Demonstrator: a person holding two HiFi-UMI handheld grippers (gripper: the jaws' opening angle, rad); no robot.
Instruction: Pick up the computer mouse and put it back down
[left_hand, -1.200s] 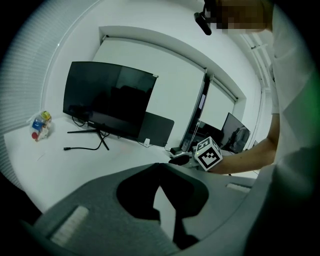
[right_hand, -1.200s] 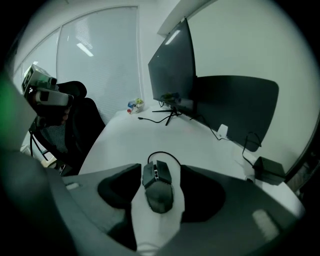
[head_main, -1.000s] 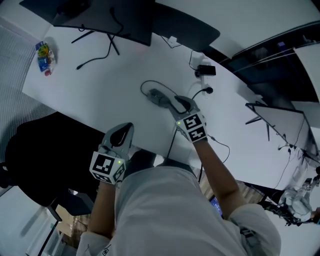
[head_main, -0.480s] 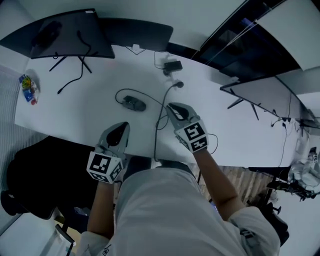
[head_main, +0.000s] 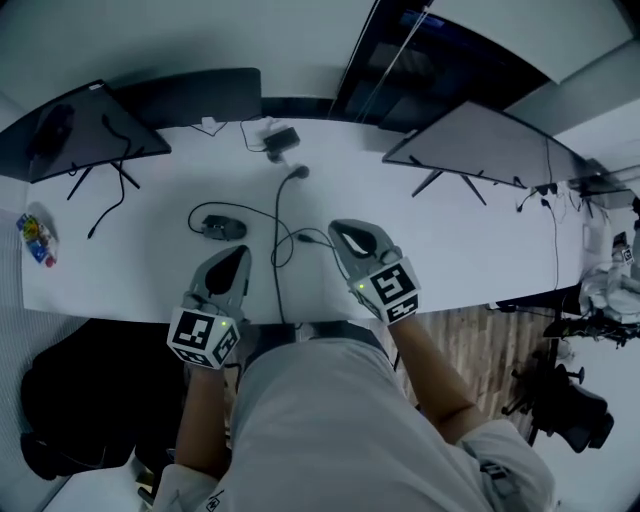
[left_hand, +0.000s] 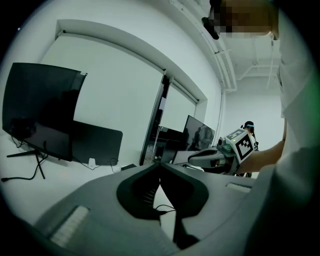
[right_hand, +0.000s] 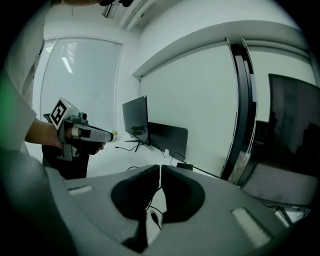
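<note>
Head view first: the computer mouse (head_main: 224, 229) sits on the white tabletop (head_main: 450, 230), its cable (head_main: 278, 215) looping off to the right. Both grippers are held over the near edge and neither touches the mouse. The left gripper (head_main: 236, 254) is just short of the mouse, while the right gripper (head_main: 343, 229) is further off to the side. A dark monitor (head_main: 85, 125) stands at the far left.

Over to the left gripper view: the jaws are pressed tip to tip with nothing between them. The monitor is on the left and the other gripper on the right.

Right gripper view: the jaws have just been closing. Now they meet at the tips, empty, with only the cable on the tabletop beyond them.
</note>
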